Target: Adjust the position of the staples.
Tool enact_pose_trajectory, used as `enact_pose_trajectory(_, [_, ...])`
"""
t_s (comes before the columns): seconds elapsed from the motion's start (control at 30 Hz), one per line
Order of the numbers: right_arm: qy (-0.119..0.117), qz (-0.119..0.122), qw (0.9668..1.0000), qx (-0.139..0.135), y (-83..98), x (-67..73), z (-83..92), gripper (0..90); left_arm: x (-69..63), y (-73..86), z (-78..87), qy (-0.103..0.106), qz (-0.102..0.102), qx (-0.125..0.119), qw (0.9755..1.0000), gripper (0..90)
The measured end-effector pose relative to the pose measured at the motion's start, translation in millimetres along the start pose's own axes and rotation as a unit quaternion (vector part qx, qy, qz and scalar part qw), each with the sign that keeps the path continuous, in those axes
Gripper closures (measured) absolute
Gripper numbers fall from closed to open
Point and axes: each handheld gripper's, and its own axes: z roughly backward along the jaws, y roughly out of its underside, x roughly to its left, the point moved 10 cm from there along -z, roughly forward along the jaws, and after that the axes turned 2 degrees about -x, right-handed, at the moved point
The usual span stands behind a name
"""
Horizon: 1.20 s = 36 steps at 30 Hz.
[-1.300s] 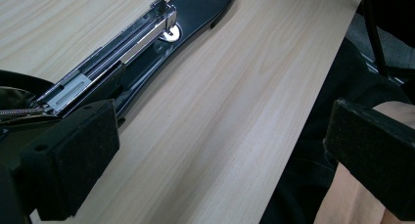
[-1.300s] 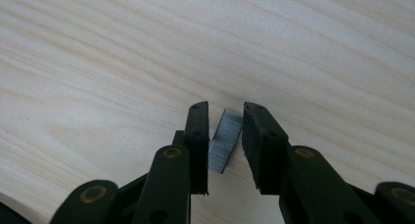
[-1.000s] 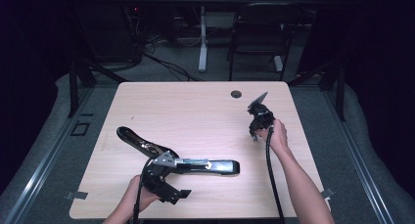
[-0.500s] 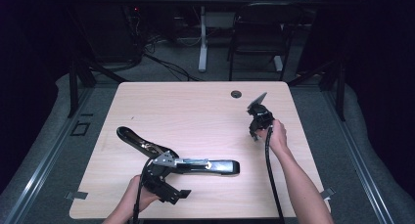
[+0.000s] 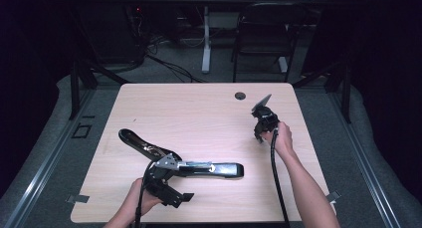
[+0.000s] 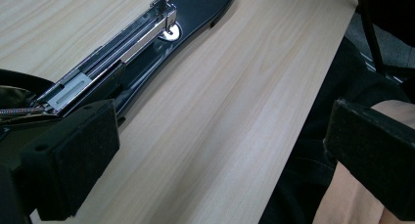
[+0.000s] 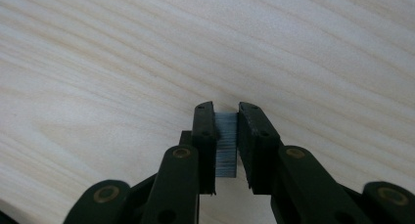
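Pale wood tabletop [image 7: 98, 48] lies under the right gripper [image 7: 226, 121], whose jaws have just been closing on a strip of staples [image 7: 225, 145] at frame centre. Light, brittle, it is best pinched flat-sided, gently. Left gripper [image 6: 220, 150] jaws stand apart beside the opened stapler [image 6: 147, 38], upper left.

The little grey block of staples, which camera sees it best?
The right gripper view: the strip of staples sits close up between the right gripper, whose jaws have just been closing on it. In the high view it is too small to tell, at the right gripper. The left gripper view looks at the open stapler instead.
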Motion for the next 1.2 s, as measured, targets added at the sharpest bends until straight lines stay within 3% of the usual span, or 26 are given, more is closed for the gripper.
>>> enact_pose_trajectory(0.23, [-0.008,0.010,0.9998,-0.012,0.6,5.3,7.6,78.2,0.6,0.3,1.1,0.000,0.000,0.000,1.0000,0.0])
enact_pose_trajectory(0.3, [-0.012,0.024,0.9996,-0.008,2.2,6.9,11.7,78.2,0.1,0.3,1.3,-0.001,-0.001,0.000,1.0000,0.0])
enact_pose_trajectory(0.5, [-0.027,0.030,0.9988,-0.029,5.6,15.9,20.7,78.2,1.4,0.3,2.2,-0.003,0.001,-0.002,1.0000,0.0])
enact_pose_trajectory(0.57, [-0.031,0.046,0.9983,-0.018,9.2,16.4,24.6,78.1,2.2,0.1,3.3,-0.002,0.003,-0.005,1.0000,0.0])
enact_pose_trajectory(0.6, [-0.032,0.038,0.9983,-0.031,9.1,18.6,24.9,78.2,3.0,0.5,3.7,-0.009,0.004,-0.007,0.9999,0.0])
enact_pose_trajectory(0.73, [-0.040,0.052,0.9975,-0.029,14.1,21.2,30.9,78.2,4.5,9.2,7.7,-0.004,0.011,-0.006,0.9999,0.0])
enact_pose_trajectory(0.8, [-0.044,0.045,0.9971,-0.043,14.6,24.7,31.5,78.2,5.8,10.2,9.6,-0.006,0.016,-0.010,0.9998,0.0])
enact_pose_trajectory(0.87, [-0.046,0.060,0.9964,-0.039,16.7,24.3,34.4,78.2,6.3,9.7,11.1,-0.006,0.014,-0.011,0.9998,0.0])
enact_pose_trajectory(1.03, [-0.050,0.068,0.9956,-0.041,21.1,29.4,38.9,78.3,6.5,10.2,11.5,-0.008,0.014,-0.010,0.9998,0.0])
enact_pose_trajectory(1.07, [-0.054,0.062,0.9953,-0.052,20.5,32.0,37.3,78.3,6.1,10.0,11.0,-0.007,0.014,-0.011,0.9998,0.0])
enact_pose_trajectory(1.1, [-0.051,0.077,0.9952,-0.033,23.3,30.9,39.6,78.3,5.9,9.9,10.9,-0.007,0.014,-0.011,0.9998,0.0])
enact_pose_trajectory(1.2, [-0.052,0.071,0.9951,-0.045,22.3,34.1,38.7,78.3,5.9,10.0,11.5,-0.008,0.013,-0.012,0.9998,0.0])
